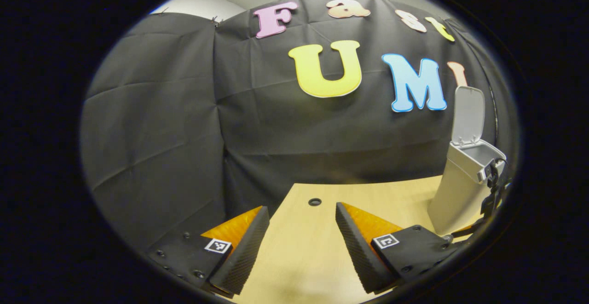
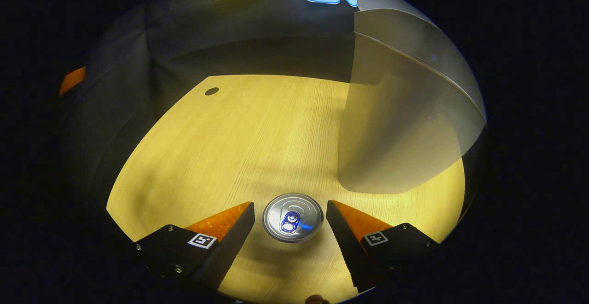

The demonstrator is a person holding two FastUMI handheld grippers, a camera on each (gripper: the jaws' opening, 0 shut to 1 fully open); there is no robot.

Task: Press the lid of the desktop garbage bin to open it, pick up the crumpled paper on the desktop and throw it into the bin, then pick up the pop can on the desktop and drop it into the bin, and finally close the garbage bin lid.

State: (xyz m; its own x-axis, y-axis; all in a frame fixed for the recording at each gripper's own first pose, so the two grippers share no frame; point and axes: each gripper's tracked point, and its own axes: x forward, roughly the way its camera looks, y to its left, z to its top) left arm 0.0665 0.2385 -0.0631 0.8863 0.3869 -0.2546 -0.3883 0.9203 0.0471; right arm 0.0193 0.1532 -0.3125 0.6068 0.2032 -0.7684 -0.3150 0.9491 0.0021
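**Getting Ready to Grab the Can**

My right claw (image 2: 291, 235) is wide apart, with one finger on each side of the pop can (image 2: 292, 217). The fingers are not touching it yet. The can stands up straight on the desk (image 2: 257, 138), and I look down on its shiny top and pull tab. I think I should go a bit lower, keep the can in the middle, then squeeze gently so it does not tip or slip.

My left claw (image 1: 301, 244) is apart too and holds nothing.

The bin (image 1: 460, 184) stands close by the can with its lid (image 1: 468, 113) up. I cannot see any paper on the desk.

The desk is pale wood with a small round hole (image 2: 211, 91). Black cloth hangs behind it.
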